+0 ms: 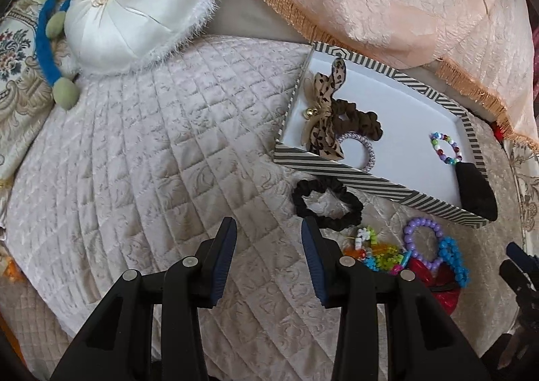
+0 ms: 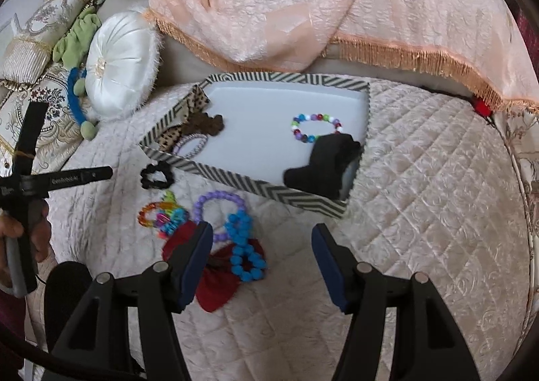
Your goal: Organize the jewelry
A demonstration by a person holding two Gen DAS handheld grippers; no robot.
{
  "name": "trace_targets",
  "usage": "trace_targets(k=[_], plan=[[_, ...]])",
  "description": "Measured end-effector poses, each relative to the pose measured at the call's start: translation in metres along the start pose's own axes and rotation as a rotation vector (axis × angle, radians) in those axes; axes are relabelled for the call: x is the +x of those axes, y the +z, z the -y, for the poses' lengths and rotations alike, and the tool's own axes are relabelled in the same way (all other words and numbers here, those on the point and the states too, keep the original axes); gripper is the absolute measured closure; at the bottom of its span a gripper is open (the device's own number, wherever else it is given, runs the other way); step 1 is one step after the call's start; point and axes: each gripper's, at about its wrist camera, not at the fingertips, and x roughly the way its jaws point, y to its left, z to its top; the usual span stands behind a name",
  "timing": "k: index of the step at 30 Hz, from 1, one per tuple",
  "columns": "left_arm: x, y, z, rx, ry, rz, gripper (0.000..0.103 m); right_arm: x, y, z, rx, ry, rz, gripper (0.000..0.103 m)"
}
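Note:
A striped box with a white floor holds a leopard bow, a brown scrunchie, a sparkly hair ring, a multicolour bead bracelet and a black cloth piece. My left gripper is open over the quilt, with a black scrunchie just beyond its right fingertip. My right gripper is open above a blue bead bracelet and a red scrunchie. A purple bead bracelet and colourful clips lie close by, in front of the box.
All this lies on a quilted cream bedspread. A round white satin cushion and a blue cord with green pompoms sit at the far left. A peach fringed throw drapes behind the box. A hand shows at the left.

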Motion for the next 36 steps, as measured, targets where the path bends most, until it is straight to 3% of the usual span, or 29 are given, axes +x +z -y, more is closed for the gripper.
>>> trace_targets(k=[4,9,19,20,22,26,36], plan=[[0.004,0.0,0.004,0.004,-0.005,-0.008,0.073,0.005,-0.004,0.011,0.012,0.014,-0.024,0.042],[0.016,0.003,0.005,-0.021,-0.035,-0.037,0.073,0.021,-0.009,0.008,-0.006,0.041,-0.061,0.058],[0.032,0.008,0.007,-0.055,-0.069,-0.075,0.073,0.068,-0.003,-0.003,-0.021,0.1,-0.145,0.06],[0.033,0.009,0.007,-0.056,-0.069,-0.077,0.073,0.073,-0.002,-0.003,-0.018,0.106,-0.152,0.063],[0.036,0.01,0.007,-0.058,-0.072,-0.083,0.073,0.08,-0.002,-0.004,-0.019,0.114,-0.166,0.088],[0.045,0.014,0.006,-0.078,-0.098,-0.103,0.073,0.077,-0.005,0.0,-0.001,0.138,-0.146,0.094],[0.065,0.023,0.007,-0.147,-0.131,-0.113,0.073,0.05,-0.001,0.026,0.079,0.157,-0.069,0.094]])
